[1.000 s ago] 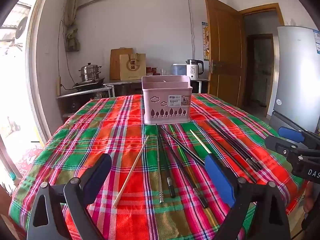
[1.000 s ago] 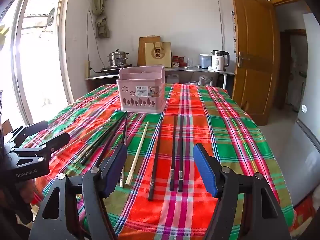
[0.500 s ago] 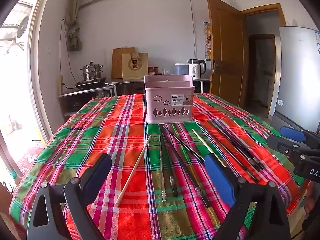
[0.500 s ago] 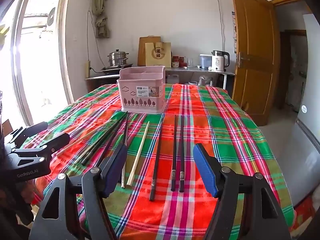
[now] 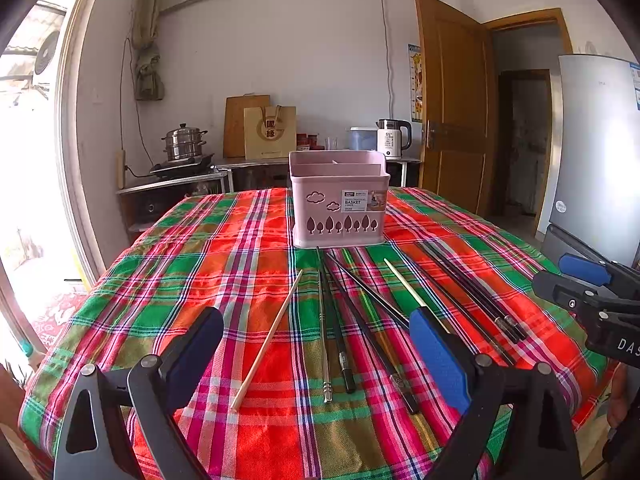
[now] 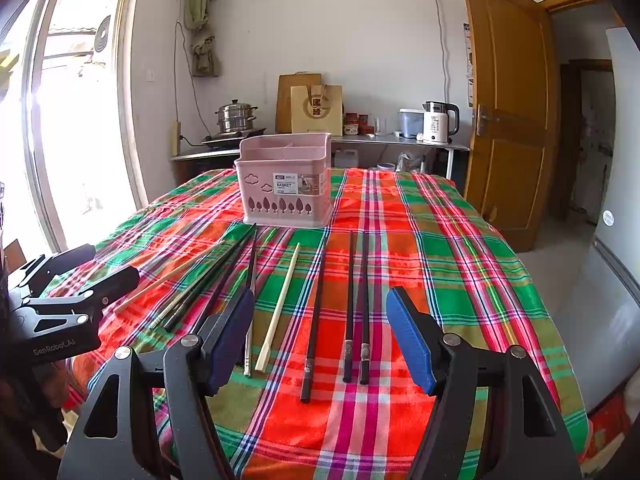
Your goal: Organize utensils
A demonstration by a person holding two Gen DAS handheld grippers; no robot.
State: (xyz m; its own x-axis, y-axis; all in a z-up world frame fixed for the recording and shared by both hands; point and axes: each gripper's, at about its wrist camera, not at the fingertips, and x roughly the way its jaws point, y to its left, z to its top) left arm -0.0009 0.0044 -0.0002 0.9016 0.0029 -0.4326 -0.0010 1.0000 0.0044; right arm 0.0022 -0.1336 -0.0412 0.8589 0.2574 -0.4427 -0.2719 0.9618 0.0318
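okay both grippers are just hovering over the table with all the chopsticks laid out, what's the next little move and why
Probably lower the right gripper onto the pair of black chopsticks lying side by side just ahead of it. Both grippers are open and hold nothing, every chopstick lies on the tablecloth, and the pink basket looks empty.

Count on cloth: 1 pink basket. Chopsticks: 2 pale wood, 1 steel, dark ones about 6; overlap prevents an exact tally.
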